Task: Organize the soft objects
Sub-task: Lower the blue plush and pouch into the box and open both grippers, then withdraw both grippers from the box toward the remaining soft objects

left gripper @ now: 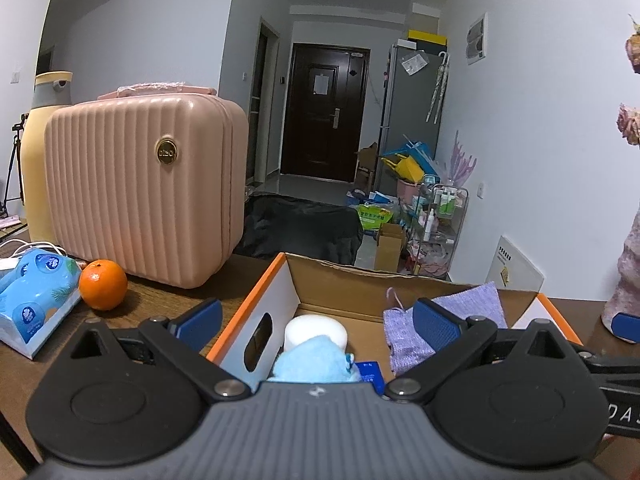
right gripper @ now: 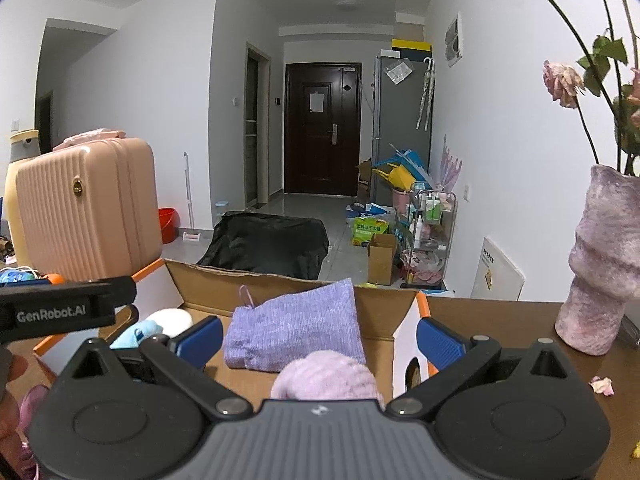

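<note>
Wooden table (right gripper: 500, 320), cardboard box (left gripper: 320, 280) holding purple cloth (right gripper: 296, 328), blue plush (left gripper: 312, 360)

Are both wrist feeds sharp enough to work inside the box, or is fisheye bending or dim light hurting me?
Left wrist: cardboard box interior dim but readable, blue plush toy slightly soft up close, walls bowed at edges. Right wrist: purple knit cloth sharp, vase stretched at the rim, no glare.

The cardboard box (left gripper: 340, 280) is open on top, its middle floor bare between the white roll (left gripper: 316, 330) and purple cloth (right gripper: 296, 328). The pink case (left gripper: 144, 188) and orange (left gripper: 103, 285) crowd the surface's left side; the vase (right gripper: 604, 264) blocks its right edge.
</note>
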A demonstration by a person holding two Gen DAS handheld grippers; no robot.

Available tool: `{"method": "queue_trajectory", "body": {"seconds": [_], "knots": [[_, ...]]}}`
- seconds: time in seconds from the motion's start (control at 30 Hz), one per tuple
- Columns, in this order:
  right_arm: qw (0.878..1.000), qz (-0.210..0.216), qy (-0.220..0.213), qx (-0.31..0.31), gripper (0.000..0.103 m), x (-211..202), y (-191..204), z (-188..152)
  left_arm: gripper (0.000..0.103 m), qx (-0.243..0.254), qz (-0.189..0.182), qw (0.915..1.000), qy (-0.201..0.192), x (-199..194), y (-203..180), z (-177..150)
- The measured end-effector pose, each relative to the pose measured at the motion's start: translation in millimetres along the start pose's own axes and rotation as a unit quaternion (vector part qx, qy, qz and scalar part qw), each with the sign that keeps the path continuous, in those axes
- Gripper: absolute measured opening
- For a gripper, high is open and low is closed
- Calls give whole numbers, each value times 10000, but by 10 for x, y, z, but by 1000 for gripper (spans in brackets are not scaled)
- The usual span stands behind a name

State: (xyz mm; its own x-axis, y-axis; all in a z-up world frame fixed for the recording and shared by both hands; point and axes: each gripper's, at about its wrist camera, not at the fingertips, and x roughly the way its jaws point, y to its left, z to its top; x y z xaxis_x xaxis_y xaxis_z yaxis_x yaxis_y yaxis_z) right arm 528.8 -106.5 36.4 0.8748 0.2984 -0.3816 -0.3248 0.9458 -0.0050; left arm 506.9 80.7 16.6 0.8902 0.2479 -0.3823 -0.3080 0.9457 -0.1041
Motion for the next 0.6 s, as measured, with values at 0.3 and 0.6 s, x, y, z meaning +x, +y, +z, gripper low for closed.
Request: {"method": "queue_trajectory", "body": {"seconds": [0.3, 0.6], "knots": [[10000, -18, -5, 46, 103, -211, 14, -118, 103, 60, -91, 9999, 6, -193, 2, -93], [9999, -62, 58, 92, 103, -402, 78, -218, 103, 74, -143, 9999, 8, -373, 52, -168]]}}
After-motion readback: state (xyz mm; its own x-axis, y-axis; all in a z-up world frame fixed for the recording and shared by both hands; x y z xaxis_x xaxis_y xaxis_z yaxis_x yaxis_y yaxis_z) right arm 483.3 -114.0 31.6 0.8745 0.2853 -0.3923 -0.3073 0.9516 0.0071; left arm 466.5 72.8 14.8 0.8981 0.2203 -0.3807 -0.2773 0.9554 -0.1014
